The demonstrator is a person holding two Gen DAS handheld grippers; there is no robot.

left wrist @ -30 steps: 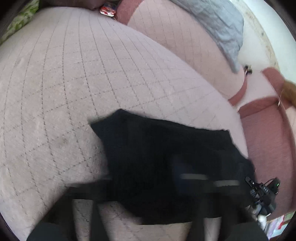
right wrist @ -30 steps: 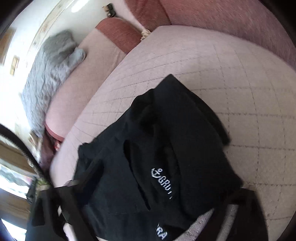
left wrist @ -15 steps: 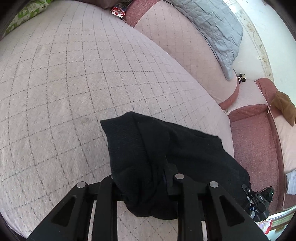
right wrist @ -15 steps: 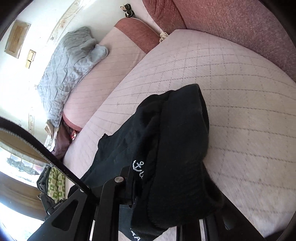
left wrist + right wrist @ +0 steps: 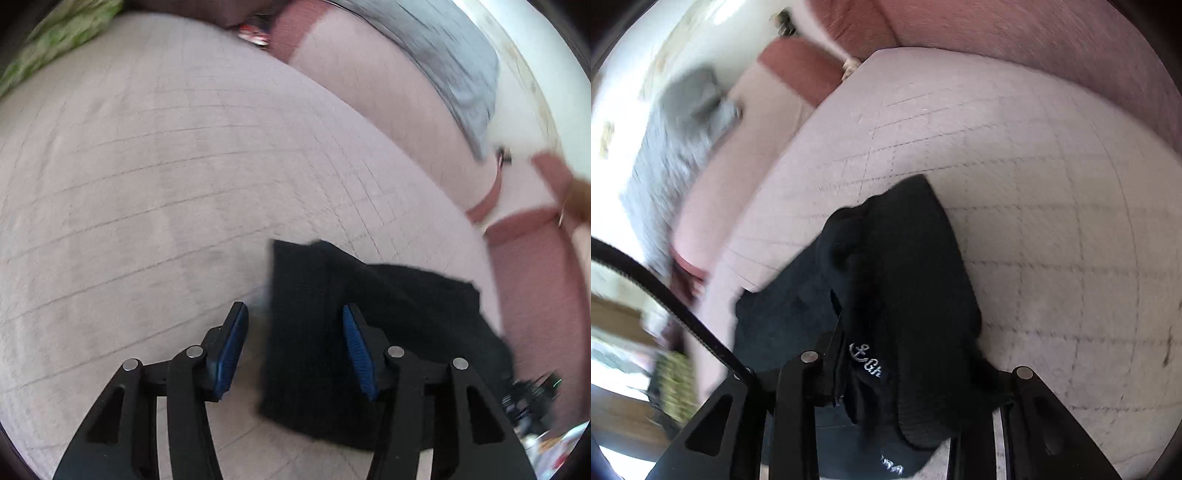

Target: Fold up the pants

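Observation:
The black pants lie in a bunched, partly folded heap on the pink quilted cushion. My left gripper is open; its blue pads stand on either side of the pants' left edge without holding it. In the right wrist view the pants drape over my right gripper, with white anchor lettering showing. The cloth hides the right fingertips, so I cannot see whether they are closed.
A grey blanket lies on the neighbouring pink cushion. A dark red sofa back runs behind the seat. A green patterned cloth lies at the far left. A black cable crosses the right view's lower left.
My left gripper has opened and let go of the pants edge, which now lies on the cushion. Both views have shifted and blurred with motion. The right gripper stays under the bunched cloth.

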